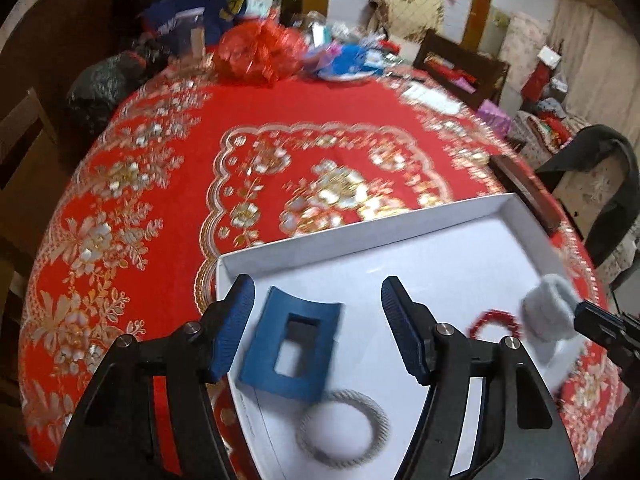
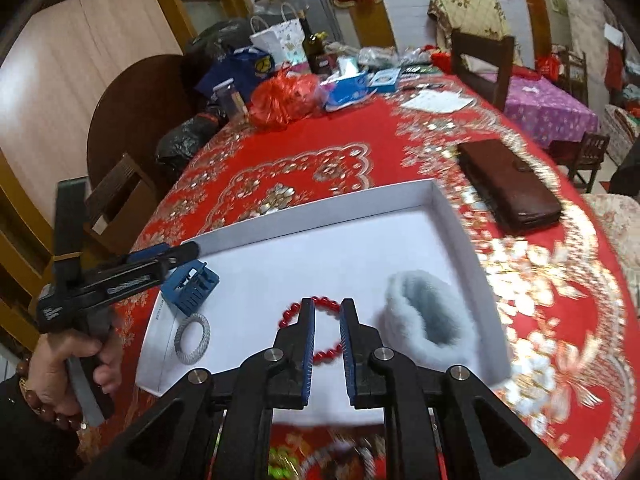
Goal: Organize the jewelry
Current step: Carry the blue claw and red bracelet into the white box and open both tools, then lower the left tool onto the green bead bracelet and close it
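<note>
A shallow white box (image 1: 360, 236) (image 2: 320, 208) lies on the red tablecloth. In it are a blue hair claw clip (image 1: 290, 346) (image 2: 192, 284), a silver rope bangle (image 1: 344, 428) (image 2: 193, 338), a red bead bracelet (image 1: 496, 320) (image 2: 288, 314) and a pale fluffy scrunchie (image 1: 548, 312) (image 2: 428, 324). My left gripper (image 1: 318, 304) (image 2: 176, 258) is open above the clip, which lies between its fingers. My right gripper (image 2: 327, 318) (image 1: 600, 320) hovers over the red bracelet with its jaws narrowly apart and nothing between them.
A brown leather wallet (image 2: 508, 184) (image 1: 524, 188) lies right of the box. A red plastic bag (image 2: 284, 98) (image 1: 260, 50), tissue packs, a bottle and bags crowd the table's far end. Wooden chairs stand around the table. Another bangle (image 2: 340, 460) shows blurred below the right gripper.
</note>
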Demonstrator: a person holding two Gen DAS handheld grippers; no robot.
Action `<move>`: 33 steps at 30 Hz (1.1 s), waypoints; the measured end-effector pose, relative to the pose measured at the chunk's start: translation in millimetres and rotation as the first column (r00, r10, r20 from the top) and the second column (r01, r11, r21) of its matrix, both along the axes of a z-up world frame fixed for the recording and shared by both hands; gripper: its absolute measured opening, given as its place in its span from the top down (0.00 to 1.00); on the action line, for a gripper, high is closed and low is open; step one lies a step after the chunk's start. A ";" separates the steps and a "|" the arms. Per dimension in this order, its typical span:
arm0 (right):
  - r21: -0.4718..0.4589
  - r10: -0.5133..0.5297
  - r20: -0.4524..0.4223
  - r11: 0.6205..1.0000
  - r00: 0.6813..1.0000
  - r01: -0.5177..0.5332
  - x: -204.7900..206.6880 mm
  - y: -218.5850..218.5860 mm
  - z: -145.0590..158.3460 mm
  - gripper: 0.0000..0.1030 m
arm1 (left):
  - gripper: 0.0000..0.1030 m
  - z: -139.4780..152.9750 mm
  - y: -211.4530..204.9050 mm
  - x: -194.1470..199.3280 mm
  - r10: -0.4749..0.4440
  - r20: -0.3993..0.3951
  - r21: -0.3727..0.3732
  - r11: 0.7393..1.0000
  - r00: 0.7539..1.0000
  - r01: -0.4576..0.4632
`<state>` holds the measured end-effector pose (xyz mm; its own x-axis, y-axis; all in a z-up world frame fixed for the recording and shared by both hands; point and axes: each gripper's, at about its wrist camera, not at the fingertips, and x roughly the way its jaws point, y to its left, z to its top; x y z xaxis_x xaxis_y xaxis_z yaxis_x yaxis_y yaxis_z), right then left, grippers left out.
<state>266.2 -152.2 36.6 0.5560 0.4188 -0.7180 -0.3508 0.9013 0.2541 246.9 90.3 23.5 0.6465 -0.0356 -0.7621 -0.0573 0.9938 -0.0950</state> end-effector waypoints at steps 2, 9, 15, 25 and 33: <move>-0.013 -0.007 0.019 1.000 1.000 0.007 -14.3 -10.7 3.8 0.86 | 0.36 10.4 -8.7 -14.9 -0.032 0.020 -0.007 0.999 0.999 0.033; -0.088 -0.012 0.014 0.996 1.000 0.014 -74.6 -47.6 -24.2 0.74 | 0.36 18.4 -52.4 -83.2 -0.203 0.012 -0.020 0.979 0.979 0.203; -0.212 0.021 -0.041 0.977 0.999 -0.029 -102.8 -57.4 -62.4 0.74 | 0.49 -5.7 -92.4 -117.4 -0.321 -0.021 -0.032 0.947 0.947 0.321; -0.200 0.043 -0.048 0.978 0.998 -0.052 -111.2 -62.4 -68.5 0.71 | 0.56 -38.8 -143.3 -113.5 -0.469 -0.065 -0.001 0.883 0.881 0.470; -0.084 -0.028 -0.046 0.996 0.999 0.024 -104.9 -87.4 -58.6 0.71 | 0.83 -46.8 -149.5 -114.4 -0.497 -0.080 0.010 0.867 0.864 0.499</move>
<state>161.3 -239.6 -22.0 0.5306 0.3423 -0.7755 -0.3166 0.9287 0.1933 132.5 -59.2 -23.3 0.4920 -0.3146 -0.8117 0.4400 0.8944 -0.0800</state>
